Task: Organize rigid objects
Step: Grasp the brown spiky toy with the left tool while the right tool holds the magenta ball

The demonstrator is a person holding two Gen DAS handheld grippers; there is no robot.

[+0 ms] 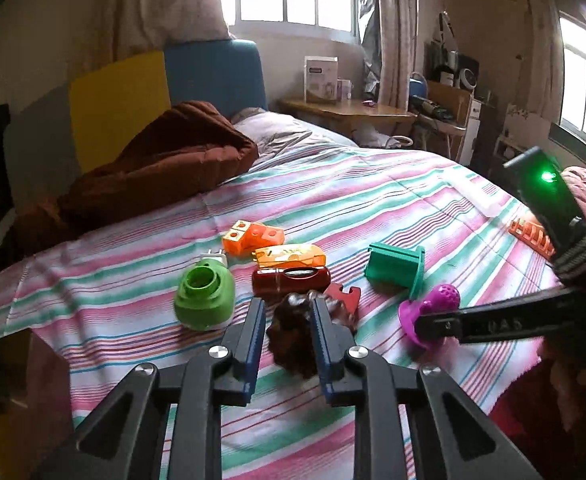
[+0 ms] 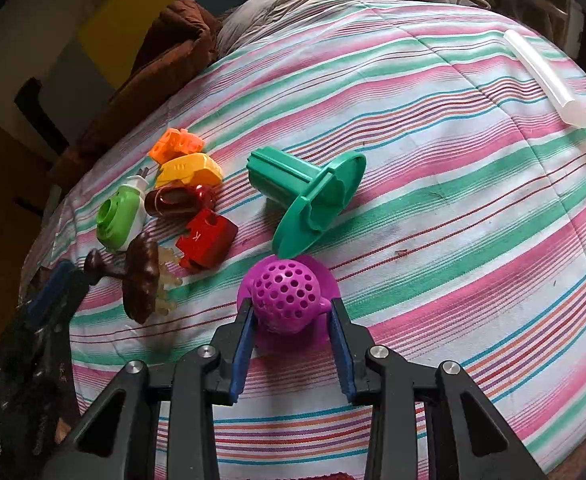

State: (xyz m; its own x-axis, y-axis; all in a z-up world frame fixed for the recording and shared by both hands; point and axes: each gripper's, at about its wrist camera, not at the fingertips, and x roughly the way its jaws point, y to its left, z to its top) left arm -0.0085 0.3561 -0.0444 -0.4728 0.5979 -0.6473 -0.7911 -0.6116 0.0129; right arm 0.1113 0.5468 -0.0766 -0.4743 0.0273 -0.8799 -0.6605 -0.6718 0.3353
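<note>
Small plastic objects lie on a striped bed. My left gripper (image 1: 287, 312) is shut on a dark brown mushroom-shaped piece (image 1: 293, 340), held just above the bedspread; it also shows in the right wrist view (image 2: 141, 276). My right gripper (image 2: 291, 312) has its jaws around a purple perforated ball piece (image 2: 287, 294), also seen in the left wrist view (image 1: 433, 308); the pads look close to it, contact unclear. Nearby lie a green round piece (image 1: 205, 294), a maroon cylinder (image 1: 291, 280), a red block (image 2: 207, 238), a yellow-orange piece (image 1: 291, 256), an orange block (image 1: 251, 236) and a teal flanged piece (image 2: 309, 196).
A brown blanket (image 1: 161, 168) and a pillow (image 1: 277, 132) lie at the head of the bed. A translucent tube (image 2: 545, 80) and an orange clip piece (image 1: 531, 234) lie far right. A wooden desk (image 1: 345, 110) and cluttered shelves stand beyond the bed.
</note>
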